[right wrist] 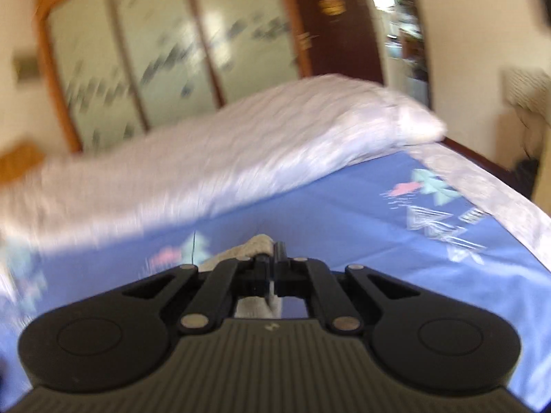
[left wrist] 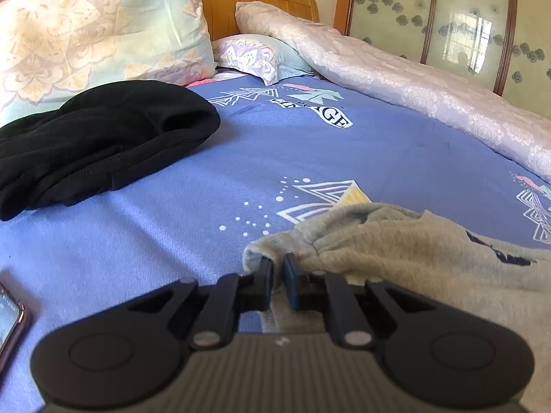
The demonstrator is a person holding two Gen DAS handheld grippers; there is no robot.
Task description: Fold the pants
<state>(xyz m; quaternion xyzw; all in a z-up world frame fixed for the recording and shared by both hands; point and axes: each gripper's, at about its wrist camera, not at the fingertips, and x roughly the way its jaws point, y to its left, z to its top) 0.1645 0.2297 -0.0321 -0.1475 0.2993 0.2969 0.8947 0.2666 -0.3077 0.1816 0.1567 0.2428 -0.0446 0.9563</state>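
The grey pants (left wrist: 413, 251) lie crumpled on the blue patterned bedsheet (left wrist: 310, 158), at the lower right of the left wrist view. My left gripper (left wrist: 278, 262) is shut on a corner of the grey fabric, just above the sheet. In the right wrist view, my right gripper (right wrist: 272, 249) is shut on another bit of the grey pants (right wrist: 256, 242), held above the blue sheet (right wrist: 344, 213). That view is blurred by motion. Most of the pants are hidden behind the right gripper.
A black garment (left wrist: 96, 141) lies at the left on the sheet. Pillows (left wrist: 96, 34) lean on the wooden headboard (left wrist: 255, 0). A pale rolled duvet (left wrist: 413, 82) runs along the far side, before wardrobe doors (left wrist: 465, 27). A phone (left wrist: 8, 320) lies at the left edge.
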